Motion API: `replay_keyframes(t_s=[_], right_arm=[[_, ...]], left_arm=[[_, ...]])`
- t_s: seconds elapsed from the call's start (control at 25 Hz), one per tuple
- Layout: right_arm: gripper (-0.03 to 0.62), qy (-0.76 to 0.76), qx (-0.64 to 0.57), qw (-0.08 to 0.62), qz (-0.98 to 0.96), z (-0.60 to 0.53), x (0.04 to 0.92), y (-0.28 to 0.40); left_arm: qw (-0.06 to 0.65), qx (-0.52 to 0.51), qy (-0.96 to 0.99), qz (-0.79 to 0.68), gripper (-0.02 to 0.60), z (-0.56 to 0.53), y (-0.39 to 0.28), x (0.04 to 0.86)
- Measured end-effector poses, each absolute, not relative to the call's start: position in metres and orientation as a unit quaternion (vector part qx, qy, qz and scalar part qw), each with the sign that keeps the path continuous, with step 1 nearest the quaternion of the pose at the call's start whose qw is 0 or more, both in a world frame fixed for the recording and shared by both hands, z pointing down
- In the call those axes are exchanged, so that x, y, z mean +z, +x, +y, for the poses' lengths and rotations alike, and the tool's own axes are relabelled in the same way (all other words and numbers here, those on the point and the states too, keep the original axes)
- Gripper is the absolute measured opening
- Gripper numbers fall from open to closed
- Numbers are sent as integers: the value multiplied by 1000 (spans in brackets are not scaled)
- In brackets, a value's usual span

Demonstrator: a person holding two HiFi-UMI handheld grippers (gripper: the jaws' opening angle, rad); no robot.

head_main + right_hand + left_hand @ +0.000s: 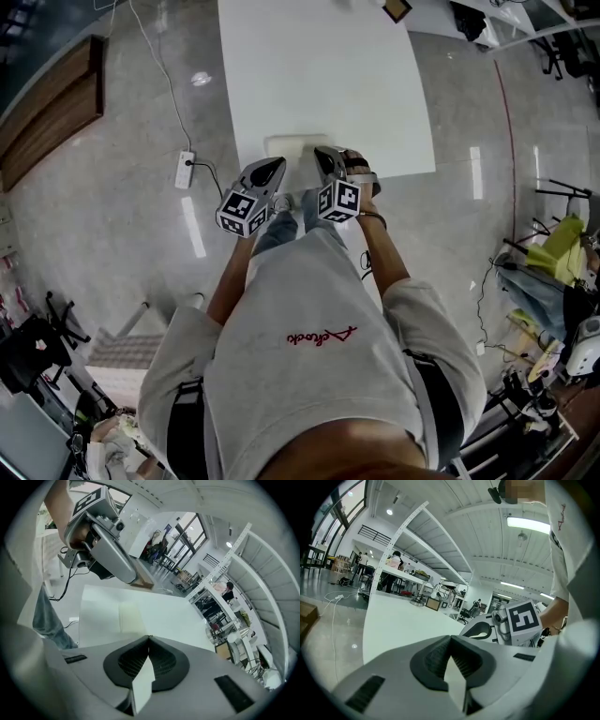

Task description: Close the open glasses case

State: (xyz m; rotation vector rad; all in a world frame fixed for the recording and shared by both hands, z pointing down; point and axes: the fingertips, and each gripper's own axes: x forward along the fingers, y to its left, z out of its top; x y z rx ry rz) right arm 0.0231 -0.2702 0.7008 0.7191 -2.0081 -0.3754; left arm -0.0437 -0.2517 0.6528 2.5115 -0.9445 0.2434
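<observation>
The table (pixel 319 75) looks smooth, matt white; the glasses case (pixel 295 143) at its 6 o'clock edge matt cream. The floor (pixel 112 234) is glossy polished grey. At 10 o'clock lies a brown wood panel (pixel 52 103).

**Clothing and hand-held rig**

The person wears a light grey short-sleeved T-shirt (pixel 309 384) with small red script lettering (pixel 322 336) on it, faded blue jeans (pixel 281 228) and a dark band (pixel 372 217) at the right wrist. The left gripper (pixel 279 163) and right gripper (pixel 324 152) share smooth pale grey shells and black ribbed pads (pixel 436 658); each carries a white cube with black square markers (pixel 242 212)
</observation>
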Motion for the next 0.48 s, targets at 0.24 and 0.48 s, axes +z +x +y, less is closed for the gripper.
replay_keyframes(t_s=[0.24,0.48], right_arm=[[5,312,-140,445,-828,-270,694,22],[5,391,-15,291,-873,-278,648,15]], left_arm=[[216,89,911,-341,23,-251,-45,652],[201,81,914,-342,23,-253,-51,639]])
